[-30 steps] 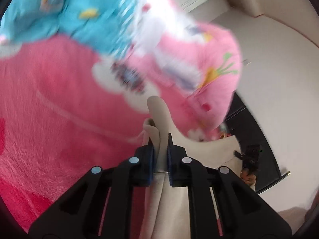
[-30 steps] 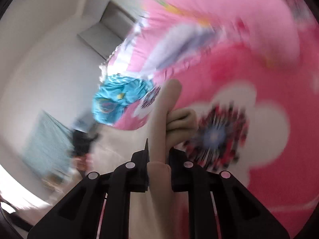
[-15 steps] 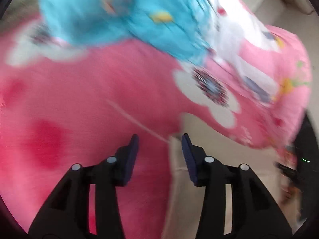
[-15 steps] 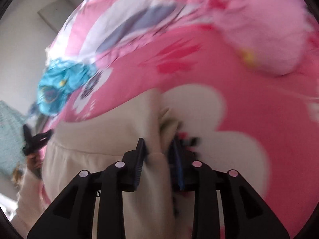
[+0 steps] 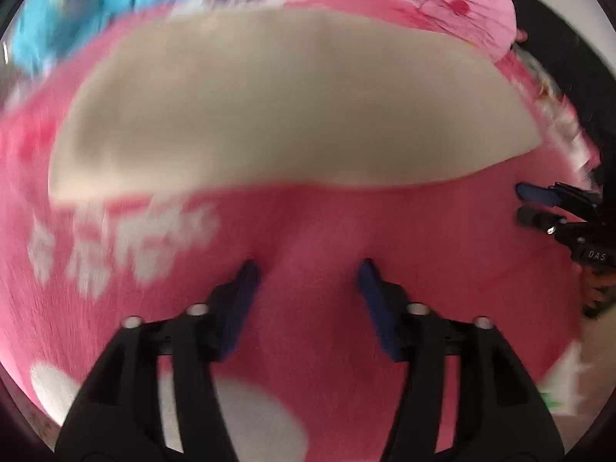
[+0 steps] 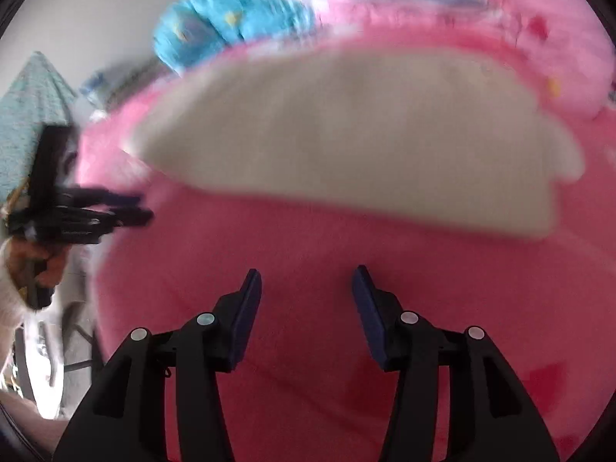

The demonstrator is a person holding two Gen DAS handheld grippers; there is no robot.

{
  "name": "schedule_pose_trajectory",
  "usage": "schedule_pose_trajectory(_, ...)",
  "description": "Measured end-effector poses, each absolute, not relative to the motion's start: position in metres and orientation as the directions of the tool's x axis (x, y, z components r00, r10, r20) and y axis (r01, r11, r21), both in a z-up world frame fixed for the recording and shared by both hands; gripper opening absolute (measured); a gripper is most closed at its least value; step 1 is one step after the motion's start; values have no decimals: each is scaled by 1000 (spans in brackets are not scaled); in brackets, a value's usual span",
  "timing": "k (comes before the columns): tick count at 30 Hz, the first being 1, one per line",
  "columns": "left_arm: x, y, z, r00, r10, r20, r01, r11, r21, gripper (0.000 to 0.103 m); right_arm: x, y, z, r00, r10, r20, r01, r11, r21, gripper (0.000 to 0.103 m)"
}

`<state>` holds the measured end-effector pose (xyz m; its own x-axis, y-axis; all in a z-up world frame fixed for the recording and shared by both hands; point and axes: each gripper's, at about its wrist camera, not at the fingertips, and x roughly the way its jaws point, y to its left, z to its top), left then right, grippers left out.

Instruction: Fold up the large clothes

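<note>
A beige garment [image 5: 292, 104] lies folded flat on the pink blanket [image 5: 315, 227], blurred by motion in both wrist views; the right wrist view has the same beige garment [image 6: 346, 131] ahead of the fingers. My left gripper [image 5: 308, 273] hangs over bare blanket short of the garment's near edge, its jaws opening with nothing between them. My right gripper [image 6: 304, 275] is likewise over bare blanket [image 6: 308, 308], jaws opening and empty. Each gripper shows at the edge of the other's view: the right gripper [image 5: 554, 208] and the left gripper [image 6: 96, 211].
A blue patterned cloth [image 6: 231, 23] and a pink patterned quilt [image 5: 454, 4] lie bunched behind the garment. A teal cloth [image 6: 30, 115] hangs at the far left against a pale wall. A hand [image 6: 42, 265] holds the left gripper.
Both grippers let go of the beige garment and opened. They pulled back from it, and the garment now lies flat on the blanket ahead of them.
</note>
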<state>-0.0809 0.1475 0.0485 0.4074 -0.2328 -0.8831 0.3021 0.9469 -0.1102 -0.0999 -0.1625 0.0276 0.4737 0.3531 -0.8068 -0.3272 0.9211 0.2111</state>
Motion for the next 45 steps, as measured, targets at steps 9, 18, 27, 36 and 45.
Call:
schedule_pose_trajectory(9, -43, 106, 43, 631, -103, -769, 90, 994, -59, 79, -52, -152, 31, 641, 389, -662, -289, 921, 262, 60)
schedule_pose_trajectory(18, -46, 107, 35, 637, -91, -765, 52, 996, -76, 95, -52, -106, 22, 638, 266, -722, -360, 933, 25, 97)
schedule_pose_trajectory(27, -46, 103, 32, 619, -66, -783, 47, 998, -47, 96, -53, -105, 22, 646, 249, -722, -355, 935, 5, 97)
schedule_pose_trajectory(36, -46, 103, 32, 618, -65, -783, 47, 998, -46, 96, -51, -105, 23, 632, 246, -735, -354, 935, 8, 97)
schedule_pose_trajectory(45, -46, 103, 32, 618, -65, -783, 46, 998, -47, 96, -52, -105, 23, 633, 246, -734, -354, 935, 8, 97)
